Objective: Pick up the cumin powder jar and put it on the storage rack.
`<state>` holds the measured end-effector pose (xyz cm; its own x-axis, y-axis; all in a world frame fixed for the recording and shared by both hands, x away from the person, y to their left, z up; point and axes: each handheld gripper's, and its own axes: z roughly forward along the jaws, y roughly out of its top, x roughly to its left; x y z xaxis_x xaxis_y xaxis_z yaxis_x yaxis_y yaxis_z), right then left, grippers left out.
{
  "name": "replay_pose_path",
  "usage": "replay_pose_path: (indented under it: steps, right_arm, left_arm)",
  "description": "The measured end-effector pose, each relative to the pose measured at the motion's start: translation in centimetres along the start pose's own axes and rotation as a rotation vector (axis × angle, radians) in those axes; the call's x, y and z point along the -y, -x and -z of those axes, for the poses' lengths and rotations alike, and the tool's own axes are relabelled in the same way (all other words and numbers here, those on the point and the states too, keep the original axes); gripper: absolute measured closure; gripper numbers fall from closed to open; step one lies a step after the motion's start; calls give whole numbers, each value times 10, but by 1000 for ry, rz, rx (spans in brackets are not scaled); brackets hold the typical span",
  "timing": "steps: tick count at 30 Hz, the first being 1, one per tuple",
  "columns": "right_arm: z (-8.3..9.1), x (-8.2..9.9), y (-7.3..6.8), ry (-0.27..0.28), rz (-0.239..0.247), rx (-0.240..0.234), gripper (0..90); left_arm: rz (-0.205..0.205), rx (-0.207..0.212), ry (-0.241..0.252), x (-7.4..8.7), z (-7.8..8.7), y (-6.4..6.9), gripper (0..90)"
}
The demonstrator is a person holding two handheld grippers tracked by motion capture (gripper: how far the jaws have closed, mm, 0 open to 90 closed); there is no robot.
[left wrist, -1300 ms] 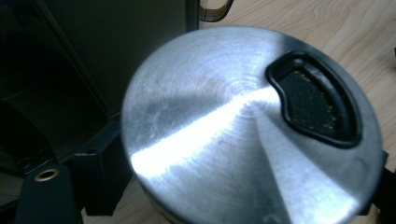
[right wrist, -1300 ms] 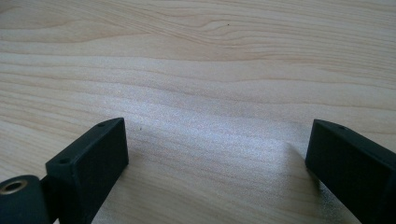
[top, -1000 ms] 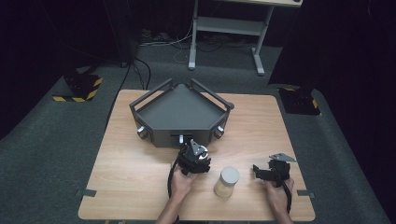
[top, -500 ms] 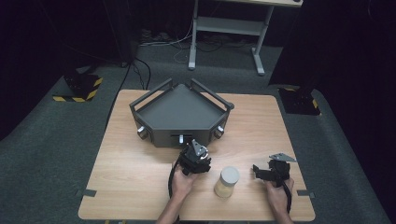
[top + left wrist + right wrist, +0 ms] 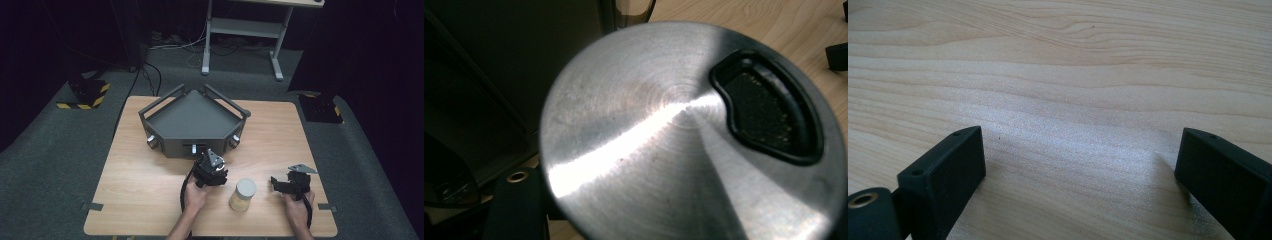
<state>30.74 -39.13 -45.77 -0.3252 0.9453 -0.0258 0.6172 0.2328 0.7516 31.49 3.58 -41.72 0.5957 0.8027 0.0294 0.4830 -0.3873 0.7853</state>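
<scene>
Both hand-held grippers [image 5: 210,167] [image 5: 291,184] hover low.

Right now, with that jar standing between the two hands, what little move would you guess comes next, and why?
Probably the right gripper slides toward the jar. Its jaws stand wide apart over bare wood of the table, so it holds nothing. In the left gripper view a round metal lid with a dark shaker opening sits very close; whether the left gripper grips it, I cannot tell.

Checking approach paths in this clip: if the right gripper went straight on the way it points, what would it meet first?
The right gripper, jaws wide apart, tilts down at bare wooden table, so probably the tabletop first; the jar sits left of it.
</scene>
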Motion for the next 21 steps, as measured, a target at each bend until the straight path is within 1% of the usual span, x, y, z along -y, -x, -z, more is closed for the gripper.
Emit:
replay_pose_path:
  steps: [8, 13, 19, 21]
  right_arm:
    - [0, 0, 0, 0, 0, 0, 53]
    - [0, 0, 0, 0, 0, 0, 53]
    - [0, 0, 0, 0, 0, 0, 53]
    - [0, 0, 0, 0, 0, -1, 54]
  left_arm:
    - [-4, 22, 9, -5, 10, -2, 312]
    - [13, 50, 4, -10, 18, -9, 312]
    - [7, 56, -4, -14, 24, -11, 312]
    - [7, 67, -7, -16, 28, -13, 312]
